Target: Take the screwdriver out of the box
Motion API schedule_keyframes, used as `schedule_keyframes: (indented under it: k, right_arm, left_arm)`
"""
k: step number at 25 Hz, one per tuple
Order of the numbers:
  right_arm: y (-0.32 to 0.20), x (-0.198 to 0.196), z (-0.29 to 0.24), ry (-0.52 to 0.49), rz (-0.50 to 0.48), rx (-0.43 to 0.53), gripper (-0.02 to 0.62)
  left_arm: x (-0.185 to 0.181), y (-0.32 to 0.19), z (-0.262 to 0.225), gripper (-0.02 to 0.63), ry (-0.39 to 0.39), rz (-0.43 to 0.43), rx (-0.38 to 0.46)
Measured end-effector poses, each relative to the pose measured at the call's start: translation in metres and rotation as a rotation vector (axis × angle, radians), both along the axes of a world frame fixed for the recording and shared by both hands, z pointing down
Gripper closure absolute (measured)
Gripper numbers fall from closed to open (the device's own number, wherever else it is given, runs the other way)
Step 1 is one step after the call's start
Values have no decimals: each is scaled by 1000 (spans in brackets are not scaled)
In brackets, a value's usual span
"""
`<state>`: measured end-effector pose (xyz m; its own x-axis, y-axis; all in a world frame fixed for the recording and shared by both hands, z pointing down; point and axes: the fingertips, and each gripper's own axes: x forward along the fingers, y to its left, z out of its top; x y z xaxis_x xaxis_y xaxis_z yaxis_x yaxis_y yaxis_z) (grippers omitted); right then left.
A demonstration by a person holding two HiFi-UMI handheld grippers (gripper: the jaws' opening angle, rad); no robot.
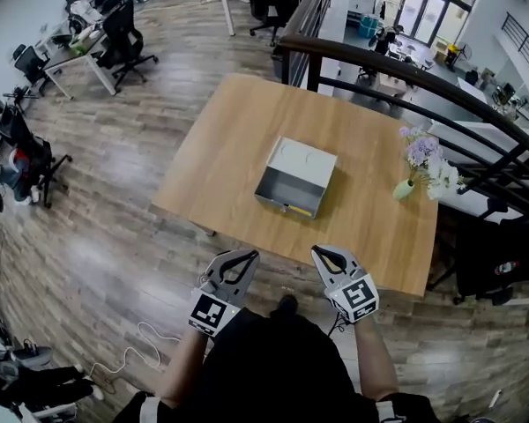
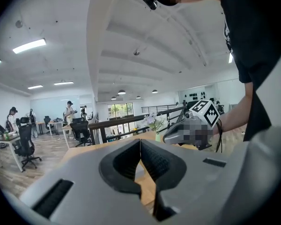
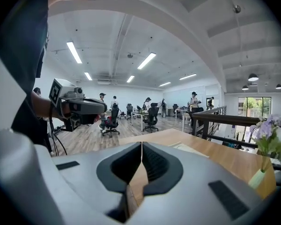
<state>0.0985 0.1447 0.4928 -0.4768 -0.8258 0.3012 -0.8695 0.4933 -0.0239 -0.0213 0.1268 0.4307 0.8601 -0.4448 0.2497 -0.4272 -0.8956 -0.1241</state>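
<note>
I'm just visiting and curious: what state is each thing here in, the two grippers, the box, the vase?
Left gripper: shut, empty.
Right gripper: shut, empty.
Grey box: on the table, open at its near end.
Flower vase: upright on the table.

On the table [image 1: 238, 122], near its middle: box [image 1: 296, 177]. Toward the right edge, well apart from the box: vase of flowers [image 1: 405, 189]. Off the near edge, side by side: left gripper [image 1: 243, 256], right gripper [image 1: 324, 253].
</note>
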Motion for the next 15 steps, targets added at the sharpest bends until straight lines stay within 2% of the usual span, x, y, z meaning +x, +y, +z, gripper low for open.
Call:
schedule_keyframes:
  k: [7, 15]
  right_arm:
    - [-17, 5, 14, 17, -30, -37, 569]
    - [-47, 17, 31, 37, 39, -82, 568]
  left_arm:
    - [-2, -13, 7, 583, -13, -53, -15]
    - [1, -48, 9, 583, -19, -14, -15]
